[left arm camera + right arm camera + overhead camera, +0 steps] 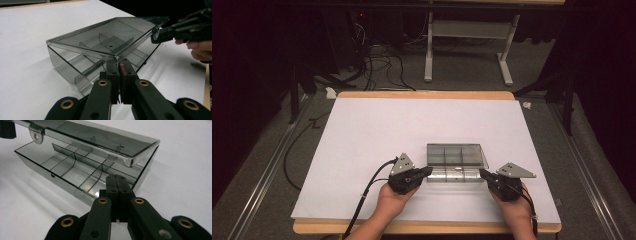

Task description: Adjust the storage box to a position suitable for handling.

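two closed grippers, left gripper and right gripper, prop the clear box's lid half open; neither grips it.

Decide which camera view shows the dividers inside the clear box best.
The right gripper view: the dividers lie exposed under the raised lid. The left gripper view shows them only through the tinted lid; the high view shows them small, from above.

A clear compartment box lies on the white-topped table.
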`<act>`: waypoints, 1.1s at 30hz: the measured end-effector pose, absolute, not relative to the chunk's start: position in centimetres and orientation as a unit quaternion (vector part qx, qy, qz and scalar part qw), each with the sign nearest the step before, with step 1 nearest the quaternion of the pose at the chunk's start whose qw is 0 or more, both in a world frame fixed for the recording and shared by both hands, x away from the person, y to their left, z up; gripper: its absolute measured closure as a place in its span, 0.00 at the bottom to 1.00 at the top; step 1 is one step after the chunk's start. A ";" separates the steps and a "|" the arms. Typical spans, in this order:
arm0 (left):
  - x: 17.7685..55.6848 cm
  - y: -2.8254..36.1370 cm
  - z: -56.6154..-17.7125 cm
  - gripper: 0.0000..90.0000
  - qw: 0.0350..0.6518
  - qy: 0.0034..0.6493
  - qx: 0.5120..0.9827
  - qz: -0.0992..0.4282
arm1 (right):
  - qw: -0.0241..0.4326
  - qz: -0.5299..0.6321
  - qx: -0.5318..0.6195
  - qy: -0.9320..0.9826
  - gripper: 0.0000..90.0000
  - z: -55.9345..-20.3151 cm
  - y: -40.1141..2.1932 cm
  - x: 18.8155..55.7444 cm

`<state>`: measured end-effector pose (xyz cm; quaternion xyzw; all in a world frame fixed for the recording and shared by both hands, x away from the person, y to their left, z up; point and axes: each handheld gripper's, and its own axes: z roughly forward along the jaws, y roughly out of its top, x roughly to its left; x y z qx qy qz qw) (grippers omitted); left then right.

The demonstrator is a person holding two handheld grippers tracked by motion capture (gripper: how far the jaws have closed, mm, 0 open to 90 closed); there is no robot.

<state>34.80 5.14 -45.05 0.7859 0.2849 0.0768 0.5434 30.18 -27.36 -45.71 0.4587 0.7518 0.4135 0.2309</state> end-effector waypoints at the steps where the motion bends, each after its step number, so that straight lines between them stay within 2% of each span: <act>1: 34.8 5.1 -45.0 0.97 0.544 0.285 0.785 0.076 | 0.230 0.412 0.459 0.753 1.00 -45.8 -27.2 30.3; 24: 35.0 4.4 -44.1 0.97 0.557 0.279 0.778 0.081 | 0.227 0.416 0.451 0.756 1.00 -45.8 -28.2 29.7; 33: 35.2 4.2 -44.1 0.97 0.557 0.280 0.777 0.081 | 0.219 0.405 0.456 0.762 1.00 -46.2 -27.4 30.7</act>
